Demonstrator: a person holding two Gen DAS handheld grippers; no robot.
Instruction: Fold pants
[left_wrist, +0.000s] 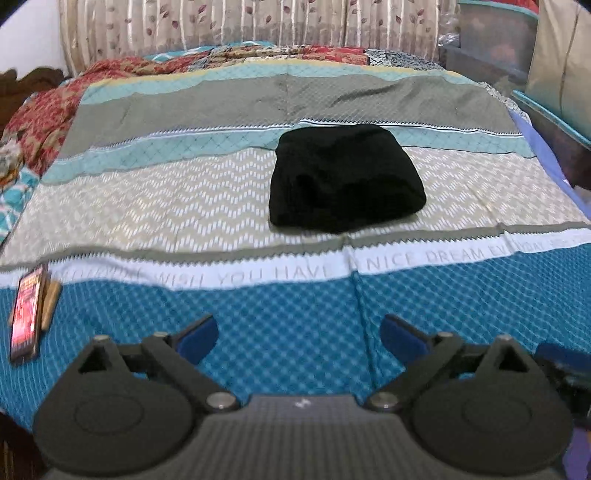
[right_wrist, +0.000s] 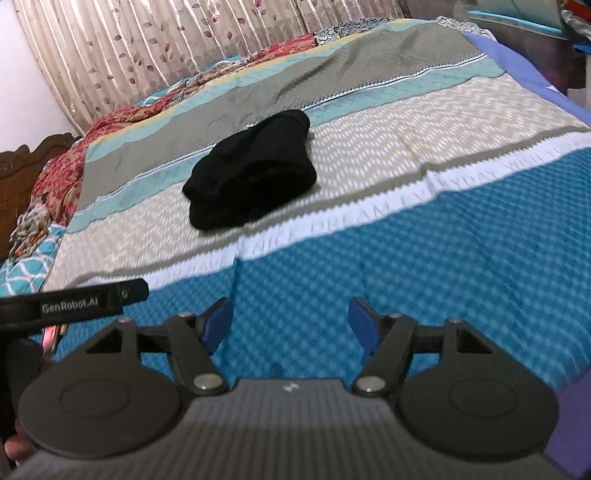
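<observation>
**Pants in a bundle up the bed, both tongs empty**

The black pants (left_wrist: 345, 179) lie as a compact dark bundle on the bed (left_wrist: 147, 206), across the pale zigzag band and the teal stripe above it. In my left view they sit just right of center, in the middle height of the frame; in my right view (right_wrist: 255, 173) they sit left of center, in the upper-middle part. So I judge the bundle lies ahead of both tongs and roughly between them, well apart from either.

My left tongs (left_wrist: 298, 334) are spread wide over the blue patterned band at the bottom of the frame and hold nothing. My right tongs (right_wrist: 290, 321) are also parted, a little less wide by the look of it, and hold nothing.

The bundle's long axis runs away from me: in the right view it slants from lower left to upper right, with the wider, layered end nearer me. Neither side looks clearly nearer; the pants stand closer to the frame's center in the left view, which hints the left tongs point at them more squarely.

The shape reads as already doubled over, though the fabric is too dark to count layers. A phone (left_wrist: 26, 314) lies at the lower left of the left view, far from the pants.
</observation>
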